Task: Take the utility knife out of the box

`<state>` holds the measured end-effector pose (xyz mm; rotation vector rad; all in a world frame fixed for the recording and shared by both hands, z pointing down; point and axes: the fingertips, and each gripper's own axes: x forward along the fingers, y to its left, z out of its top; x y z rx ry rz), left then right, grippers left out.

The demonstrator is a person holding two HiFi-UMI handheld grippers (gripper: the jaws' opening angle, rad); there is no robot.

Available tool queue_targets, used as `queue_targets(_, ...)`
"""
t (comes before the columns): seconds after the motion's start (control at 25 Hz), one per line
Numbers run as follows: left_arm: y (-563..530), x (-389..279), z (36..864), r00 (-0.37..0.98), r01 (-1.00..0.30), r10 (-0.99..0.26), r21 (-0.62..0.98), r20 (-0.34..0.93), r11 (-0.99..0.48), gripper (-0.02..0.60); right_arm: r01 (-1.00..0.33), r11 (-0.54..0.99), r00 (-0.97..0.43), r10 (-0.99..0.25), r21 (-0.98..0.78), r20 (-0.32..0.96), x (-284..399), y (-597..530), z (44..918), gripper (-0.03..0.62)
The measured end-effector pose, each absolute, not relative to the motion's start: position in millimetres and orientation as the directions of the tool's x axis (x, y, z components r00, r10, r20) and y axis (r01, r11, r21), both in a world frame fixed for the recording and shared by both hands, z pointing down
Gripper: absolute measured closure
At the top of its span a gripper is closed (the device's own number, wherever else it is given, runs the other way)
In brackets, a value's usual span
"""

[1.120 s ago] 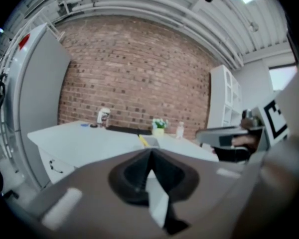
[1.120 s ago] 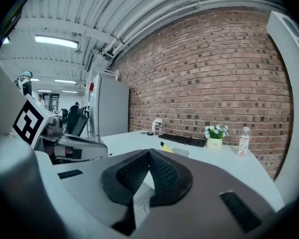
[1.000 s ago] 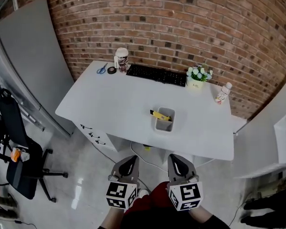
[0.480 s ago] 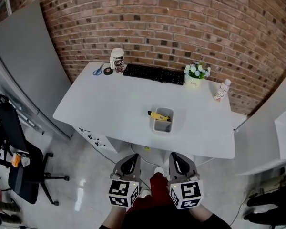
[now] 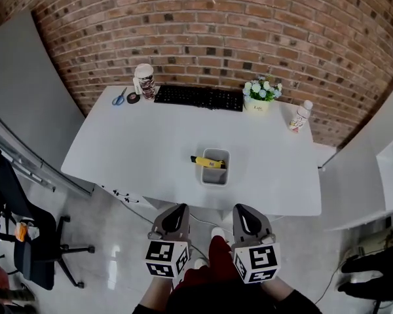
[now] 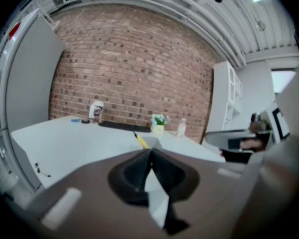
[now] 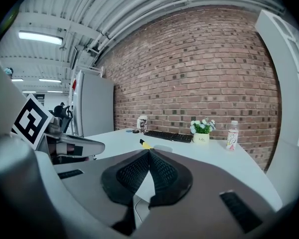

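Observation:
A yellow utility knife (image 5: 207,163) sticks out of a small grey box (image 5: 214,174) near the front of the white desk (image 5: 150,142), leaning over the box's left rim. The knife's tip (image 6: 140,140) (image 7: 145,144) also peeks above the jaws in both gripper views. My left gripper (image 5: 177,212) and right gripper (image 5: 242,212) hang side by side in front of the desk's near edge, over the floor, short of the box. Both are shut with nothing between their jaws.
At the back of the desk stand a black keyboard (image 5: 198,97), a flower pot (image 5: 259,95), a small bottle (image 5: 299,118), a patterned cup (image 5: 144,80), blue scissors (image 5: 119,98) and a tape roll (image 5: 133,97). A black office chair (image 5: 16,221) is at the left, a white cabinet (image 5: 380,169) at the right.
Both grippers and the head have advanced toward the desk, which now lies nearer and more centred in the head view. Both sets of jaws stayed shut.

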<state>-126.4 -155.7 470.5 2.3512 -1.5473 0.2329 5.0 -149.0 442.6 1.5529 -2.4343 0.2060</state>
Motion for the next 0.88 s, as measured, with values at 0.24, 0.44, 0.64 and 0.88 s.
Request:
queue_targets(0.24,-186.7,-113.7,476.1,0.417,-0.908,-0.847,0.197,0.329,-0.370,0.543,-0.915,0.404,-0.385,-0.875,0.002,0.292,16.5,-176.5,445.5,0.586)
queue_targets(0.44,-212.7,-105.1,485.7,0.424,-0.905,-0.834,0.201,0.354,-0.375,0.529,-0.921,0.389,-0.373,-0.877,-0.008,0.302,26.3,-200.7,451.8,0.586)
queue_targets(0.64,-238.1,-100.1,497.3,0.429,-0.903,-0.817,0.217,0.386,-0.371,0.495,-0.925,0.381,-0.366,-0.877,-0.013,0.312,33.4,-225.4,455.8,0.586)
queue_targets(0.88,-265.2,-94.0,511.4,0.437,-0.897,-0.798,0.266,0.416,-0.353,0.461,-0.926,0.377,-0.362,-0.870,-0.020,0.336,40.5,-249.7,463.7,0.586)
